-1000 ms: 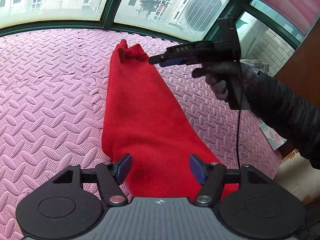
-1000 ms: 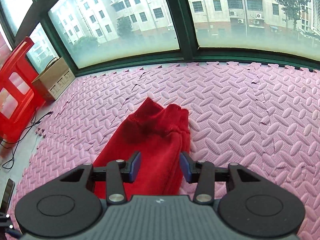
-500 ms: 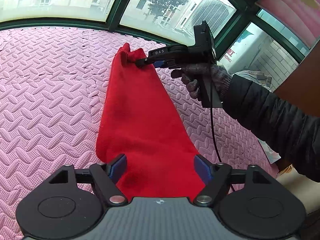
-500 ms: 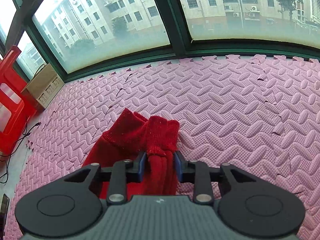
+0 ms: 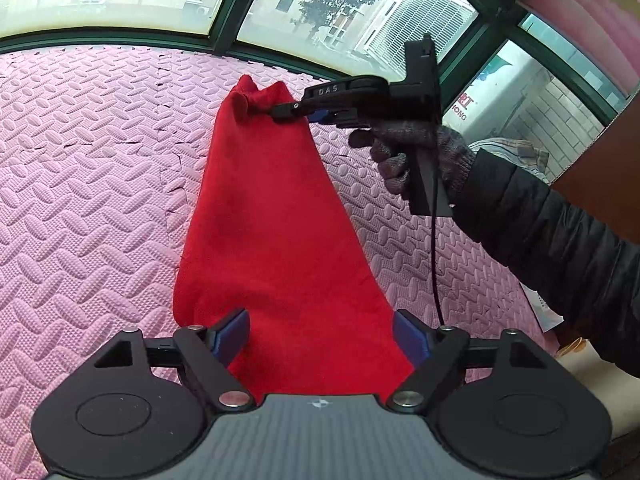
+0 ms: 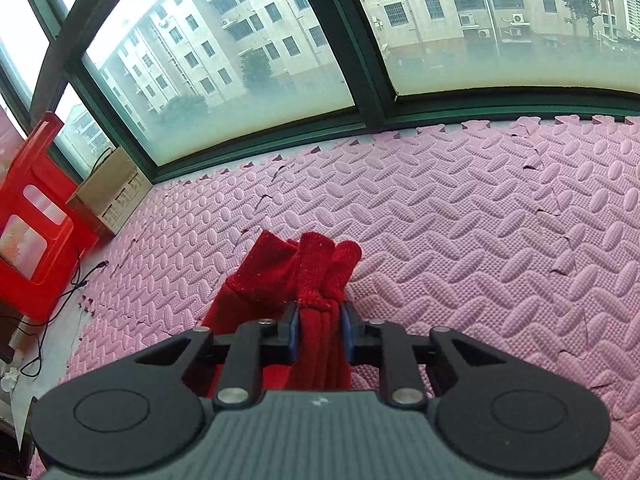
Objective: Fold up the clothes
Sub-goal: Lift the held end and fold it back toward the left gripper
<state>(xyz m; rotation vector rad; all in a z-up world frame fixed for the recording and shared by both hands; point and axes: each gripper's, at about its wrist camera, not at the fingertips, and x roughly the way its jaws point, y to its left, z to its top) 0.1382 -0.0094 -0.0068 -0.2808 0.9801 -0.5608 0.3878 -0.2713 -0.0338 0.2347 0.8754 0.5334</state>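
Observation:
A long red knitted garment lies stretched over the pink foam mat, narrow at its far end and wide at the near one. My left gripper hovers open over the wide near end, its blue pads either side of the cloth without pinching it. At the far end my right gripper, held by a gloved hand, is shut on the bunched ribbed cuff. In the right wrist view that gripper clamps the gathered red cuff between its pads.
Green-framed windows line the mat's far edge. A red plastic stool, a cardboard box and black cables stand at the left beyond the mat. A dark sleeve crosses the right side.
My right gripper went from open above the cuff to shut on it, bunching the cuff between its pads. The left gripper stayed open and moved slightly forward over the wide end.

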